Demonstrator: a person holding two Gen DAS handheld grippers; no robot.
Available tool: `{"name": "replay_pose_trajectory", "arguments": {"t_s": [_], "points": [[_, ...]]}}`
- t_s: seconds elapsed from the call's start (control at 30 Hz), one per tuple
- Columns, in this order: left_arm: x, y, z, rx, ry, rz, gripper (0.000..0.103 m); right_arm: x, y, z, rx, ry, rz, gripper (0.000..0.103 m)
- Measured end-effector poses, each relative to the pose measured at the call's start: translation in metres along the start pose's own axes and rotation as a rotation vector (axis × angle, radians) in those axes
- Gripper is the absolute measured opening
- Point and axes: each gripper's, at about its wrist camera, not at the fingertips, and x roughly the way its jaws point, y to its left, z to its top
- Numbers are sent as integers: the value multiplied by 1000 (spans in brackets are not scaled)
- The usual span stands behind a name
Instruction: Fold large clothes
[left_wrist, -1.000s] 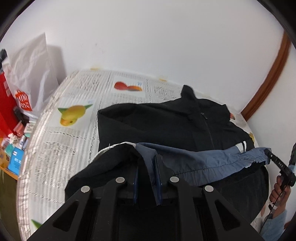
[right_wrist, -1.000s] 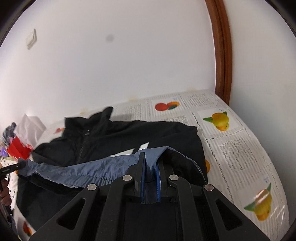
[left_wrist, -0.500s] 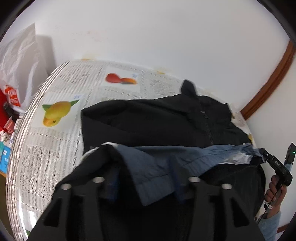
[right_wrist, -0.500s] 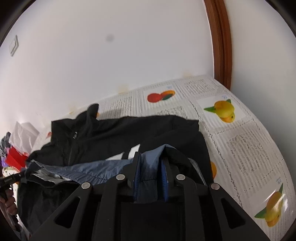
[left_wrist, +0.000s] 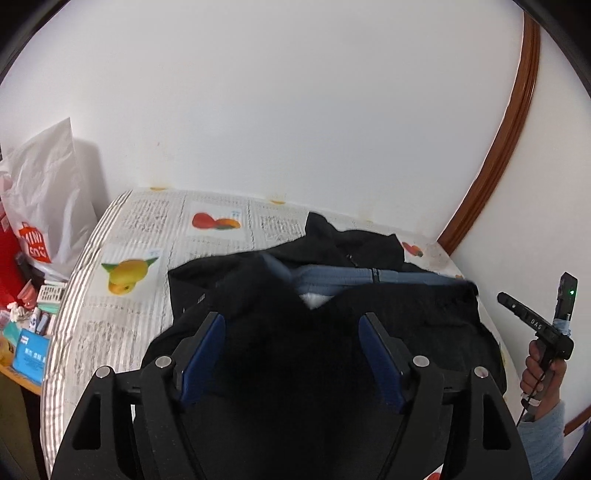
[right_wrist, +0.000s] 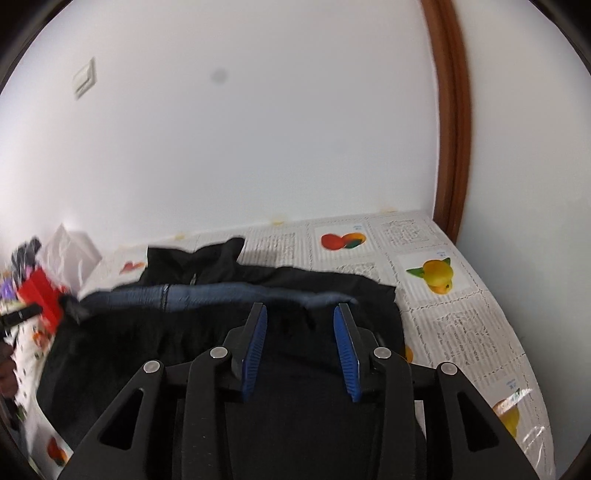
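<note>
One black zip-up jacket (left_wrist: 369, 332) is spread on a surface covered by a cloth (left_wrist: 122, 317) printed with fruit pictures and blocks of text. The jacket's lower part is seen folded up over its body, so that one band of blue-grey lining (left_wrist: 369, 277) is exposed across it, with the collar (left_wrist: 317, 221) standing beyond, toward the white wall. In the right wrist view the same lining (right_wrist: 221, 291) is seen as a blurred strip running across the jacket (right_wrist: 129, 343).

Two tools are in use. The left tool (left_wrist: 291, 332) is seen with its two blue pads (left_wrist: 203, 354) spread wide and opening further; black cloth lies below the gap, but nothing is pressed by the pads. The right tool (right_wrist: 299, 325) is likewise opening, its two blue pads (right_wrist: 255, 343) parted above the jacket, with no cloth clamped between them. In the left wrist view the right tool (left_wrist: 532, 321) is also seen from outside, gripped by one hand (left_wrist: 539, 369) in a light blue sleeve beside the jacket's edge.

Four fruit prints are counted in the left wrist view. At the cloth's far left one white shopping bag (left_wrist: 44, 206) with an orange logo and a clutter of small boxes are seen. One brown door frame (right_wrist: 450, 129) is seen at the right.
</note>
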Motion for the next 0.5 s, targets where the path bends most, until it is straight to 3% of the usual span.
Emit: {"name": "replay_pose_trajectory", "arguments": {"t_s": [0.27,0.5], "points": [[46,0,-11,36,90,111,73,55,34,-21,-152,129,1,38],[89,11,-3,71,77,281,73,113,30,-11,-222,141,-129,38]]}}
